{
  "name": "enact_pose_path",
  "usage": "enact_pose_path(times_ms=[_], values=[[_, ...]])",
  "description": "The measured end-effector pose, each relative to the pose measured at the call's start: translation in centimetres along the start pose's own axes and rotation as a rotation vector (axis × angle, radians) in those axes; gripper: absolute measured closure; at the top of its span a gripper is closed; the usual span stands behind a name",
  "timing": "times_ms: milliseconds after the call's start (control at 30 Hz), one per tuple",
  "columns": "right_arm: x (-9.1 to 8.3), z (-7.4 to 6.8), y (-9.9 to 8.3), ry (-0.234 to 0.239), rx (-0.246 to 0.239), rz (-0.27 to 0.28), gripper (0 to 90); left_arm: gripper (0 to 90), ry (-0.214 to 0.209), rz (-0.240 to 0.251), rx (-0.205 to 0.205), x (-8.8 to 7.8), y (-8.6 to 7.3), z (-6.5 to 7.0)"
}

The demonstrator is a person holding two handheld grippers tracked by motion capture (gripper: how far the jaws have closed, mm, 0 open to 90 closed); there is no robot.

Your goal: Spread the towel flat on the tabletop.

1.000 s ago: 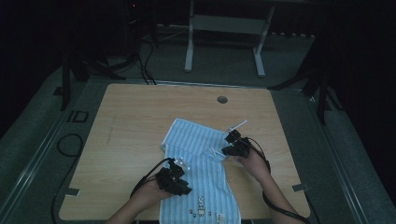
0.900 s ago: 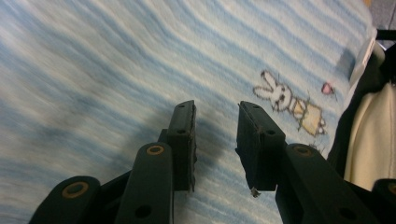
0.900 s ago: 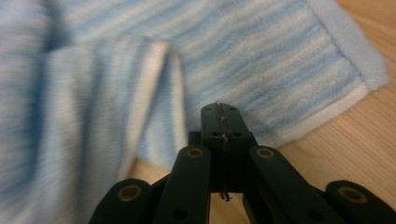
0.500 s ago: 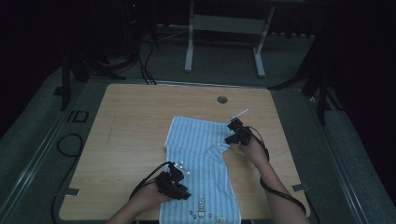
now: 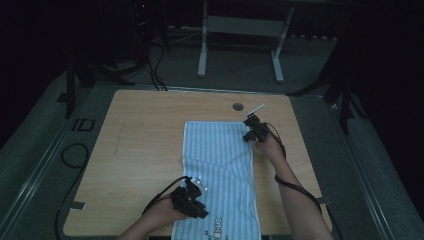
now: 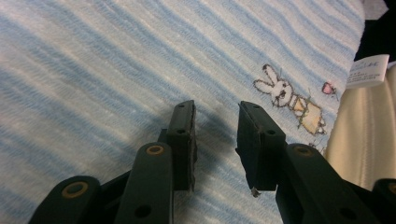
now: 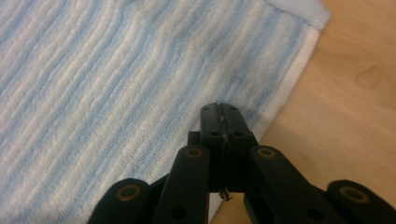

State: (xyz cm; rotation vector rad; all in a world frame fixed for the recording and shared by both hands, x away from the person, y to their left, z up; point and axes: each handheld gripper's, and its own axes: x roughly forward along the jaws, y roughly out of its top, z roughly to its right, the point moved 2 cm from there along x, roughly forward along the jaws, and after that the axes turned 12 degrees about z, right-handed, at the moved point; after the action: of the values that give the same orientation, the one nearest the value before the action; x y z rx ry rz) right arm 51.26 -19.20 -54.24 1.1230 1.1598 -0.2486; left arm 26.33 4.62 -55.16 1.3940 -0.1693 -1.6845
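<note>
Towel [image 5: 220, 175] time, it looks like: a blue and white striped towel lies long-ways on the wooden desk [image 5: 145, 145], and its near end hangs over the front edge. A little rabbit picture [image 5: 218, 229] sits near that end.

A second ago the far part of the towel was bunched and crooked. Now the far edge lies straight and flat across the desk. The right tool [image 5: 251, 131] has moved away from the person, out to the far right corner of the towel, and pulled the cloth with it. One soft fold [image 5: 227, 162] still runs across the middle.

In the right gripper view, the right tool [image 7: 219, 112] has its two black jaws pressed tight together at the towel's white edge. I think a bit of cloth is pinched in there, but I cannot see it between the jaws.

The left tool [image 5: 192, 200] rests over the near left side of the towel and has hardly moved. In the left gripper view its jaws [image 6: 215, 128] stand apart with nothing between them, just above the stripes, and the rabbit [image 6: 287, 100] is close by. A white label [image 6: 369, 71] pokes out at the towel's edge.

My guess is the person is spreading the towel flat. The far end looks done; the middle fold still needs a tug.
</note>
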Motion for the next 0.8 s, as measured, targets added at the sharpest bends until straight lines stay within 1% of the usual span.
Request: enact_pose_path(times_ms=[67,133,167,200,233,267,300,333,367,400,433,467,500,533,567,600,633,667,700,733,767,800], values=[[0.2,0.4,0.4,0.004,0.017,-0.005,83.9,66.2,-0.006,-0.001,0.006,0.3,0.2,0.3],[0.0,0.3,0.6,0.015,0.043,-0.011,83.1,64.6,-0.009,0.000,0.020,0.4,0.5,0.5],[-0.3,0.0,0.7,0.033,0.056,0.000,83.1,64.6,-0.005,0.006,0.030,0.2,0.6,0.5],[-0.8,-0.4,0.7,0.042,0.053,0.019,82.5,64.5,0.006,0.017,0.035,-0.2,0.7,0.4],[-1.4,-1.0,0.6,0.047,0.043,0.039,82.5,64.3,0.019,0.030,0.033,-0.6,0.8,0.2],[-2.1,-1.7,0.3,0.067,0.030,0.064,82.6,63.8,0.033,0.042,0.031,-1.2,0.9,-0.1],[-2.8,-2.4,-0.2,0.078,0.014,0.076,82.8,63.9,0.054,0.059,0.016,-1.7,0.8,-0.4],[-3.5,-3.2,-0.8,0.084,-0.002,0.091,83.3,63.9,0.082,0.066,0.011,-2.1,0.7,-0.8],[-4.0,-3.9,-1.5,0.097,-0.017,0.099,83.6,63.9,0.092,0.073,0.001,-2.5,0.6,-1.1],[-4.4,-4.5,-2.3,0.107,-0.029,0.096,83.6,63.9,0.101,0.075,-0.006,-2.8,0.4,-1.4],[-4.7,-5.1,-3.1,0.115,-0.040,0.098,83.9,63.9,0.119,0.077,-0.010,-3.0,0.2,-1.7],[-4.8,-5.5,-3.9,0.124,-0.040,0.100,84.0,64.0,0.125,0.079,-0.025,-3.0,0.0,-2.0],[-4.9,-5.9,-4.6,0.132,-0.039,0.090,84.0,64.0,0.122,0.075,-0.036,-3.1,-0.2,-2.2],[-4.9,-5.9,-4.6,0.132,-0.039,0.090,84.0,64.0,0.122,0.075,-0.036,-3.1,-0.2,-2.2],[-4.9,-6.3,-5.3,0.136,-0.044,0.089,84.0,64.0,0.135,0.069,-0.047,-2.9,-0.5,-2.5],[-4.8,-6.9,-6.2,0.137,-0.060,0.085,84.0,64.0,0.128,0.065,-0.051,-2.8,-0.7,-2.5],[-4.7,-7.0,-6.4,0.131,-0.067,0.079,84.0,64.0,0.123,0.060,-0.054,-2.6,-0.8,-2.6],[-4.4,-7.0,-6.5,0.123,-0.065,0.073,83.9,64.0,0.127,0.055,-0.054,-2.5,-0.9,-2.6],[-3.9,-6.6,-6.5,0.117,-0.059,0.062,84.1,64.1,0.126,0.049,-0.055,-2.4,-0.9,-2.7],[-3.9,-6.6,-6.5,0.117,-0.059,0.062,84.1,64.1,0.121,0.057,-0.064,-2.3,-0.9,-2.8],[-3.6,-6.0,-6.1,0.110,-0.041,0.069,84.0,64.1,0.123,0.058,-0.064,-2.3,-0.9,-2.9],[-3.6,-6.0,-6.1,0.110,-0.041,0.069,84.0,64.1,0.127,0.062,-0.066,-2.3,-0.7,-3.0]])
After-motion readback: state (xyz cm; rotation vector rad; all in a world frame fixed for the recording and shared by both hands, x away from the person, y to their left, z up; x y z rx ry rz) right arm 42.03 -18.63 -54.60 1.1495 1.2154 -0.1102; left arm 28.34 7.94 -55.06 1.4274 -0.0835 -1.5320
